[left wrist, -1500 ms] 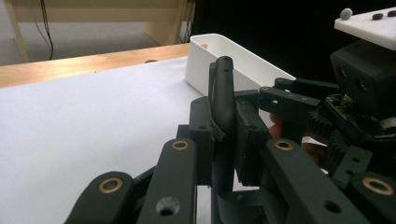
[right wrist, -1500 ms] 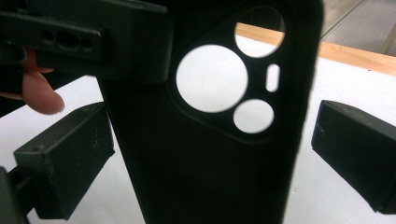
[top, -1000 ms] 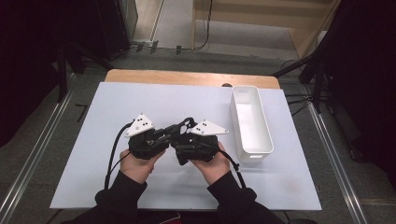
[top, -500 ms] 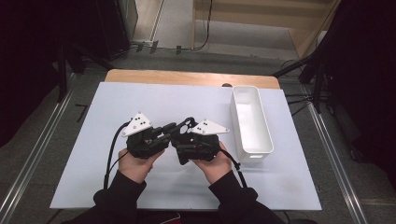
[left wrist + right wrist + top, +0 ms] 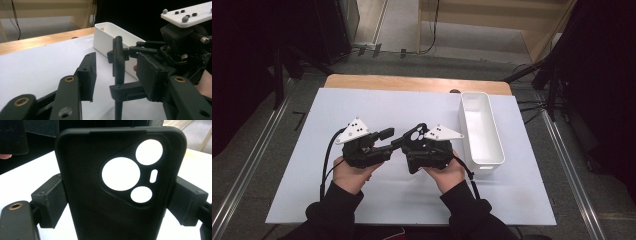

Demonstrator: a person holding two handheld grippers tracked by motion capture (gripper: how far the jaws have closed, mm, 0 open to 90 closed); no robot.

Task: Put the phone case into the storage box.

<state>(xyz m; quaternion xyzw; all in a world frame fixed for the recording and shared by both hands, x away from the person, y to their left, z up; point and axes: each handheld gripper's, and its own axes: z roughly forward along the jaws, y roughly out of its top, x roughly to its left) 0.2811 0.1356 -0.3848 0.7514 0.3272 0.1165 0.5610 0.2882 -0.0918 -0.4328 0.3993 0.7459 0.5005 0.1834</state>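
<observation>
While right claw (image 5: 117, 202) clamps matte black phone case (image 5: 120, 182), left claw (image 5: 120, 75) has just been opening, prob. empty.

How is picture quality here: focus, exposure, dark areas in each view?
High view: evenly lit white table, surroundings nearly black. Left gripper view: near jaws soft, white bin fairly sharp. Right gripper view: the black phone case, clamped in the right gripper, looms close and soft; table through its cutouts is blown out.
</observation>
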